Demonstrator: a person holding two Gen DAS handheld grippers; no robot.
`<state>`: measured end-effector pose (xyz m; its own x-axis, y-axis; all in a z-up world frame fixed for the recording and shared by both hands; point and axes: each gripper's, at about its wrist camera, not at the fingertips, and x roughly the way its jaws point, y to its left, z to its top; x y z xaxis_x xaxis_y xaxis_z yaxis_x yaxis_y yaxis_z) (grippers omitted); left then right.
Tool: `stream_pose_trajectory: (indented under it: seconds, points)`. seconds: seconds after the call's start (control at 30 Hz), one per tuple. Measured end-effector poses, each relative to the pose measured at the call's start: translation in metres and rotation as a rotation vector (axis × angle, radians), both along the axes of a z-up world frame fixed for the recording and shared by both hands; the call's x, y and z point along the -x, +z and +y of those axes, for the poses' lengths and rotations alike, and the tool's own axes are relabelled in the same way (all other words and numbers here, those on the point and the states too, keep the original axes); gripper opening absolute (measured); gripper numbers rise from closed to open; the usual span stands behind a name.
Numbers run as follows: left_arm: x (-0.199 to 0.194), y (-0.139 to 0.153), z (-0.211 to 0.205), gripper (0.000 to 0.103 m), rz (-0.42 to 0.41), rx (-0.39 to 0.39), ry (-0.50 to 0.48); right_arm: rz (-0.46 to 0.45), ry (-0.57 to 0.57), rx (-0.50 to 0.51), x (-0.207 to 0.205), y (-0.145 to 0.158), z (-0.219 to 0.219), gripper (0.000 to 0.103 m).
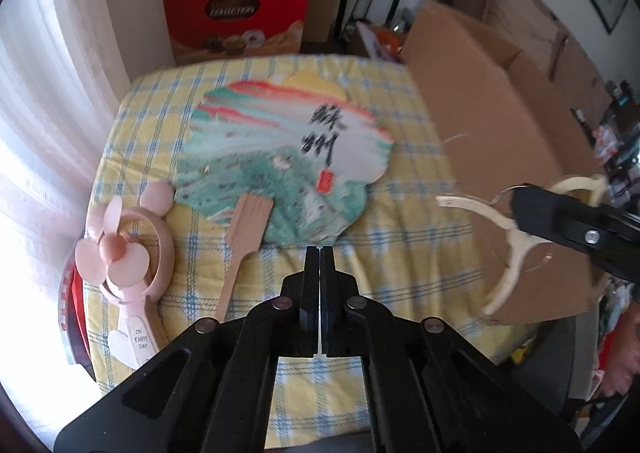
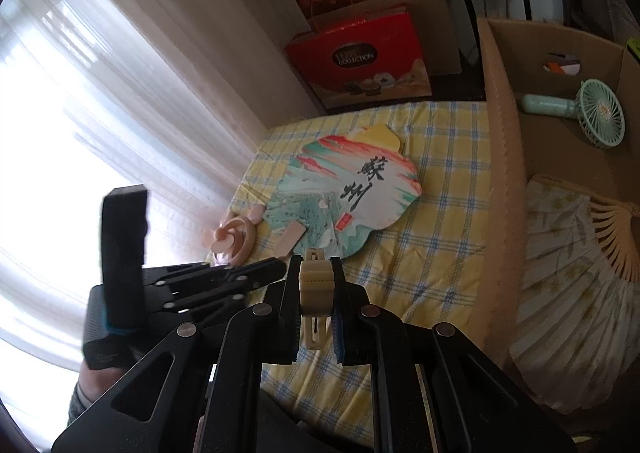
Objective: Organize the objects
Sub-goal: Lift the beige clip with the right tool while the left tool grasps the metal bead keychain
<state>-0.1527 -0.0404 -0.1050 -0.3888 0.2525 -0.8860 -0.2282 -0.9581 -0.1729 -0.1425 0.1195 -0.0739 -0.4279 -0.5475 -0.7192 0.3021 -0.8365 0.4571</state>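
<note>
A painted paddle fan [image 1: 288, 157] with a wooden handle lies on the yellow checked cloth [image 1: 400, 237]; it also shows in the right wrist view [image 2: 348, 205]. A pink handheld fan [image 1: 128, 249] lies at the cloth's left edge and shows in the right wrist view [image 2: 234, 239]. My left gripper [image 1: 321, 253] is shut and empty, just in front of the paddle fan. My right gripper [image 2: 316, 277] is shut on a cream fan frame [image 2: 316, 285], which hangs in the air beside the cardboard box [image 1: 500, 157] in the left wrist view [image 1: 504, 229].
The open cardboard box [image 2: 504, 181] on the right holds a green handheld fan [image 2: 580, 109] and an open folding fan [image 2: 572, 285]. A red gift box [image 1: 236, 13] stands behind the table. A white curtain [image 2: 100, 113] hangs at the left.
</note>
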Motion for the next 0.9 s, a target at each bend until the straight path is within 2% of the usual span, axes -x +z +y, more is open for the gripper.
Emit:
stream_pose_trajectory:
  seconds: [0.13, 0.27, 0.33, 0.47, 0.53, 0.57, 0.7, 0.77, 0.8, 0.9]
  points:
    - [-0.001, 0.012, 0.008, 0.000, 0.019, 0.018, -0.020, 0.019, -0.014, -0.002, -0.002, 0.010, 0.009, 0.011]
    - [0.003, -0.003, 0.009, 0.003, -0.003, 0.058, -0.022, 0.019, -0.014, -0.005, -0.006, 0.012, 0.014, 0.011]
    - [0.006, -0.017, 0.006, 0.020, -0.024, 0.065, -0.020, 0.017, -0.011, -0.003, -0.008, 0.011, 0.015, 0.011]
    - [0.008, -0.039, 0.003, 0.025, -0.062, 0.059, -0.021, 0.007, -0.009, 0.000, -0.008, 0.008, 0.016, 0.011]
    - [0.007, -0.045, 0.006, 0.033, -0.065, 0.064, -0.036, 0.005, -0.009, -0.001, -0.007, 0.007, 0.016, 0.011]
    - [0.006, -0.048, 0.008, 0.034, -0.068, 0.067, -0.046, 0.003, -0.009, -0.001, -0.006, 0.006, 0.017, 0.011]
    - [0.003, -0.056, 0.015, 0.032, -0.042, 0.117, -0.072, 0.002, -0.009, 0.003, -0.006, 0.005, 0.018, 0.011]
    - [0.001, -0.057, 0.018, 0.020, -0.037, 0.117, -0.083, 0.002, -0.007, 0.000, -0.006, 0.006, 0.018, 0.011]
    - [0.000, -0.057, 0.018, 0.009, -0.040, 0.102, -0.087, 0.001, -0.006, 0.001, -0.006, 0.006, 0.018, 0.011]
    - [-0.004, -0.050, 0.021, 0.008, -0.024, 0.117, -0.089, -0.001, -0.001, 0.000, -0.007, 0.005, 0.017, 0.011]
